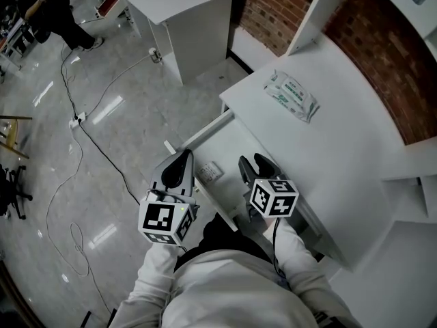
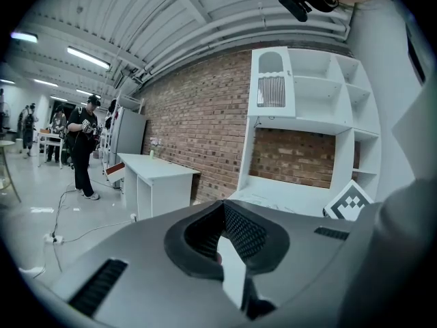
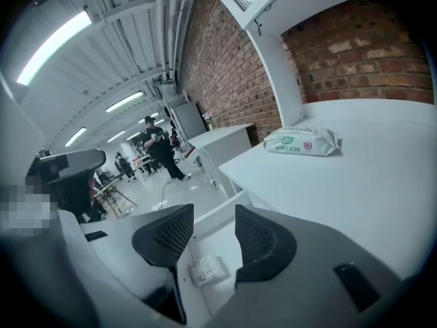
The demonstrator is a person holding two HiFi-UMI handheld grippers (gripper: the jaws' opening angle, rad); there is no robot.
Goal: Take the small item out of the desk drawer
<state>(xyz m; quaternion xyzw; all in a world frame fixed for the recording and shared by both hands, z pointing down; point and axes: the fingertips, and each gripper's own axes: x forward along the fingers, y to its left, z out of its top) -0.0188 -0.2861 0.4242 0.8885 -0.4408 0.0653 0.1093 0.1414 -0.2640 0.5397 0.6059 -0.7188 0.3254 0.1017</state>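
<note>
The white desk's drawer [image 1: 205, 130] stands pulled out below me. A small white flat item [image 1: 209, 172] with dark print lies on its floor, near the front panel. My left gripper [image 1: 181, 165] is at the drawer's front panel, and in the left gripper view its jaws [image 2: 222, 241] are shut on that white panel edge [image 2: 234, 273]. My right gripper [image 1: 254, 164] hovers open over the drawer, just right of the item. In the right gripper view the small item [image 3: 207, 270] shows low between the spread jaws of my right gripper [image 3: 213, 234], which touch nothing.
A pack of wet wipes [image 1: 291, 96] lies on the desk top [image 1: 341, 156]. White shelving [image 1: 410, 183] stands against the brick wall at right. Another white desk [image 1: 184, 12] is farther off, with cables [image 1: 82, 125] on the glossy floor and a person [image 1: 54, 12] at far left.
</note>
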